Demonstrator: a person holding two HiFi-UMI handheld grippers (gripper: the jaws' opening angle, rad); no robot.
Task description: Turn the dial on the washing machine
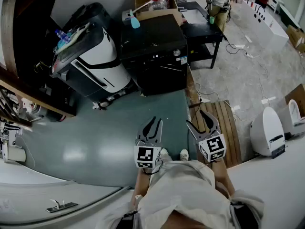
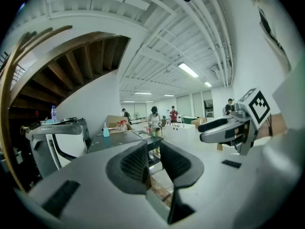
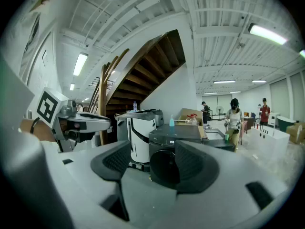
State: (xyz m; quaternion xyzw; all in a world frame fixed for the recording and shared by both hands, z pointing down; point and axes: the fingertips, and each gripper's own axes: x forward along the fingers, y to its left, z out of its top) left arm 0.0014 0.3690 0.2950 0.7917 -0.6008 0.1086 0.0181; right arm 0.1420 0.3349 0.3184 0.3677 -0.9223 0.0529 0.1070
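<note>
The black front-loading washing machine [image 1: 155, 51] stands well ahead of me across the grey-green floor. A small pale round knob [image 1: 177, 53] shows on its top front strip, too small to read. Both grippers hang in the air in front of the person, far from the machine. My left gripper [image 1: 153, 124] holds nothing and its jaws stand only a narrow gap apart [image 2: 152, 163]. My right gripper [image 1: 204, 119] is wide open and empty. In the right gripper view the washing machine [image 3: 171, 151] shows between the jaws [image 3: 152, 168].
A white-and-black appliance [image 1: 90, 56] stands left of the washer, under a wooden stair. A black table [image 1: 202, 30] and a cardboard box [image 1: 155, 1] lie behind it. A slatted wooden platform [image 1: 224, 128] and white devices [image 1: 269, 132] are at right. People [image 1: 219, 4] stand far off.
</note>
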